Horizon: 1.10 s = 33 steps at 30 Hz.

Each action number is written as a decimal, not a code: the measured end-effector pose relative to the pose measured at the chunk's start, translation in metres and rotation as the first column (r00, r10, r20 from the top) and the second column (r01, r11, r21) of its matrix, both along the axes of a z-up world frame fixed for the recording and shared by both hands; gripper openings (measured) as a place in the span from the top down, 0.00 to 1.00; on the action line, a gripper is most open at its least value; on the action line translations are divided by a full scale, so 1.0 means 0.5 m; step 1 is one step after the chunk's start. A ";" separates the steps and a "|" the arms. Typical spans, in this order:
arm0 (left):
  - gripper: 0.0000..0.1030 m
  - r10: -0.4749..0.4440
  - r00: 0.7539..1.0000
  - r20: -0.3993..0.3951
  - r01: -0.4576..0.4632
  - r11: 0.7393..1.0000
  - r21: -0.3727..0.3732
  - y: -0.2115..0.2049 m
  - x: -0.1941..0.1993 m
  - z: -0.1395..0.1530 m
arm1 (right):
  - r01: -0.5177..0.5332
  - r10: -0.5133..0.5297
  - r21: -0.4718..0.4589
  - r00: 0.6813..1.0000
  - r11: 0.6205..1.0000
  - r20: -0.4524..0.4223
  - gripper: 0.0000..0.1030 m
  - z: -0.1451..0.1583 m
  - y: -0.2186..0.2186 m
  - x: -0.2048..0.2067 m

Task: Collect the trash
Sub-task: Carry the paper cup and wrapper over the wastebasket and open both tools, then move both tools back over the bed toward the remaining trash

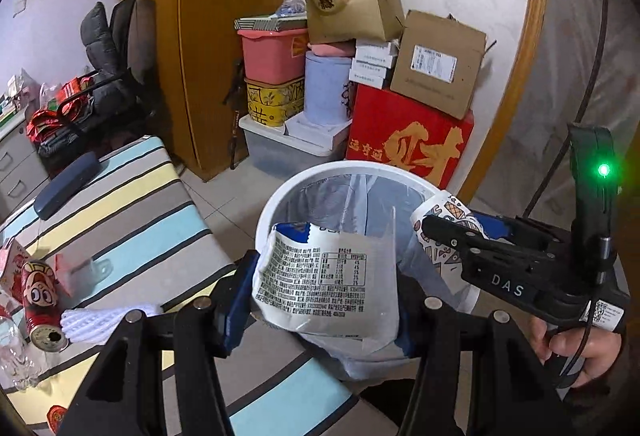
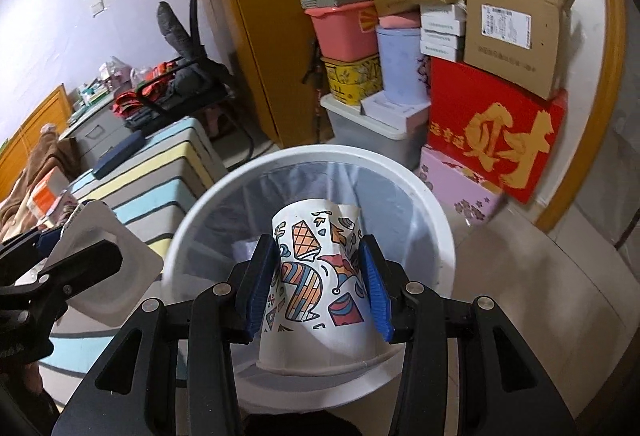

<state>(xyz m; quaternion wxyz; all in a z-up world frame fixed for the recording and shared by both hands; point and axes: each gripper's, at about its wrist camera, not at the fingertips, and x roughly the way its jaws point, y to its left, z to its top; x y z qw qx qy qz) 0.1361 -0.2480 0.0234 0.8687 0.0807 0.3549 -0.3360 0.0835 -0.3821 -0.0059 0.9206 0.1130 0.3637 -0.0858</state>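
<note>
Two pieces of trash held over the white bin, one per gripper.

On the striped tablecloth (image 1: 132, 203) at far left: red cartoon-printed can (image 1: 40, 300) lying on its side, beside a white knitted cloth (image 1: 100, 318). Left gripper (image 1: 320, 300) clamped on a crinkled, glossy snack wrapper (image 1: 324, 276) with printed text, above the rim of the round white plastic trash bin (image 2: 440, 236), lined with a thin clear bag. Right gripper (image 2: 318, 288) with blue ribbed pads squeezing a dented paper cup (image 2: 316, 276) with colourful doodle print, mouth downward over the bin opening.

Black grippers with blue-padded fingers (image 2: 256, 288), silver screws.
</note>
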 end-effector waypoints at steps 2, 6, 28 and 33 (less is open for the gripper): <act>0.42 -0.007 1.000 0.003 0.007 1.000 0.004 -0.010 0.001 -0.005 | 0.005 -0.005 0.000 1.000 1.000 -0.012 0.56 -0.005 -0.008 0.003; 0.42 -0.012 1.000 -0.009 0.012 1.000 0.017 -0.028 0.009 -0.017 | 0.010 -0.010 0.002 1.000 1.000 -0.029 0.55 -0.017 -0.025 0.011; 0.32 0.016 1.000 -0.016 -0.016 1.000 -0.002 -0.008 0.013 -0.012 | 0.036 -0.035 0.016 0.999 0.999 -0.016 0.40 -0.007 -0.031 0.012; 0.32 0.039 0.999 -0.001 -0.039 0.999 -0.016 0.025 0.003 0.003 | 0.020 -0.020 -0.002 1.000 1.000 0.015 0.40 0.011 -0.010 0.007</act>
